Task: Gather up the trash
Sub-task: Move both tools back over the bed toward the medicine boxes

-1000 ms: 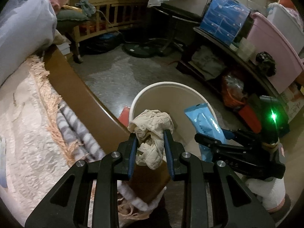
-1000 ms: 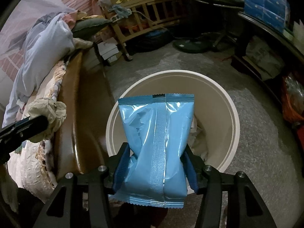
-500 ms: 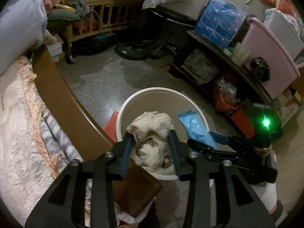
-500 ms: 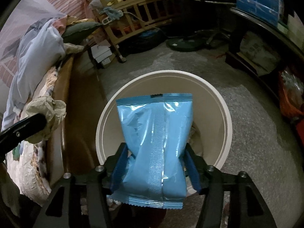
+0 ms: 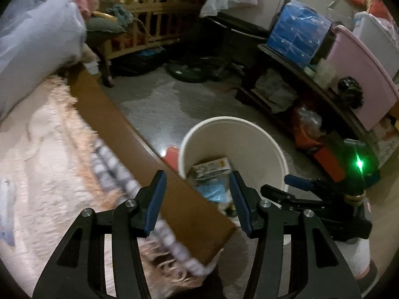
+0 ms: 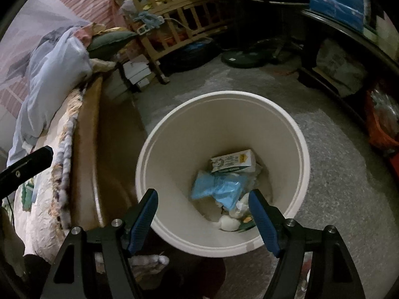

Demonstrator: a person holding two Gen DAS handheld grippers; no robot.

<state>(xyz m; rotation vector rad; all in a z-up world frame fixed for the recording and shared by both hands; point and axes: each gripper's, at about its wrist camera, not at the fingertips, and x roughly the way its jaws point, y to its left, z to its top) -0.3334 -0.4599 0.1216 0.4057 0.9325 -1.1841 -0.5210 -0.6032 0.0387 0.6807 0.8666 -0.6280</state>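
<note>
A white round bin (image 6: 174, 129) (image 5: 251, 129) stands on the grey floor beside the bed. At its bottom lie a blue plastic packet (image 6: 219, 186) (image 5: 212, 190), a small printed carton (image 6: 234, 162) (image 5: 212, 167) and some pale crumpled scraps (image 6: 228, 223). My right gripper (image 6: 203, 199) hangs over the bin's near rim, its jaws opening with nothing between them. My left gripper (image 5: 197, 182) is above the bed's wooden edge at the bin's left side, its jaws also opening and empty. The right gripper (image 5: 296, 183) shows at the right in the left wrist view.
A bed with a brown wooden side board (image 5: 119, 129) (image 6: 87, 134), a cream fringed cover (image 5: 45, 154) and pale blue bedding (image 6: 54, 74) fills the left. A wooden crib (image 6: 179, 17), a fan base (image 6: 242, 57) and a low dark shelf with boxes and a pink tub (image 5: 359, 74) ring the floor.
Both grippers opened. The crumpled beige wad left the left gripper and the blue packet left the right one; the packet now lies in the bin. The left gripper drew back toward the bed.
</note>
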